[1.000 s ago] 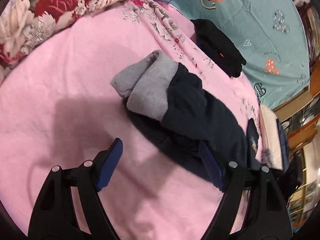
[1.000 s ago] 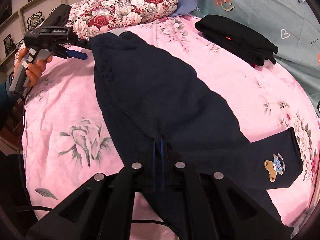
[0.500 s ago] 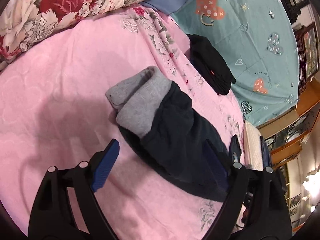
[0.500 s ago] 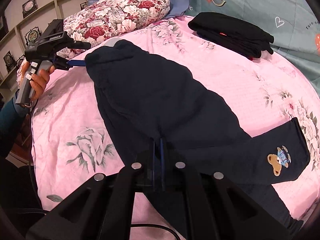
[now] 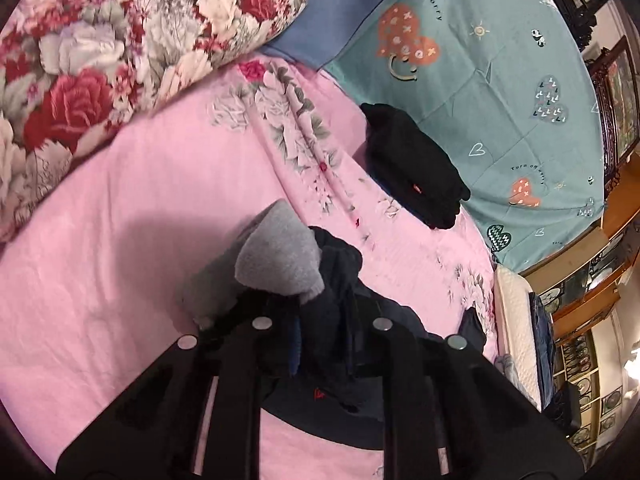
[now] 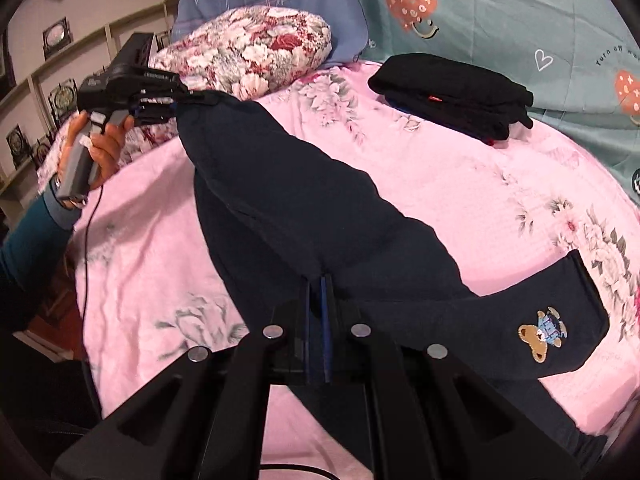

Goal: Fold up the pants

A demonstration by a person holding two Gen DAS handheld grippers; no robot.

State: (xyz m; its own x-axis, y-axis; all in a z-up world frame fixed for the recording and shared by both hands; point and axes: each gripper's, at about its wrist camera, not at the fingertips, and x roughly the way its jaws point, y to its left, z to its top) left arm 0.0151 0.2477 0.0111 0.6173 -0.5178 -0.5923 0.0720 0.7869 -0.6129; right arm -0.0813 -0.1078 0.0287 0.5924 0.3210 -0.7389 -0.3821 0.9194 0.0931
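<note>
2 grippers now grip the navy pants [image 6: 304, 216] on the pink bedsheet [image 6: 460, 184]: the left gripper [image 5: 320, 340], wide open 0.5 s ago, has clamped the grey-lined waistband [image 5: 280, 256]; the right gripper [image 6: 318, 300] stays pinched on the leg. Lifting to fold can likely begin.

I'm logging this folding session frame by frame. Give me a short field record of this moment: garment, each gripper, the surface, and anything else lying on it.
garment: navy pants, grey lining showing at one end, bear patch near the other
left gripper: shut on the pants near the grey-lined end
right gripper: shut on the pants' edge, mid-length
surface: pink floral bedsheet
also on bed: folded black clothes, floral pillow
fold state: pants stretched between the grippers, not yet folded
</note>
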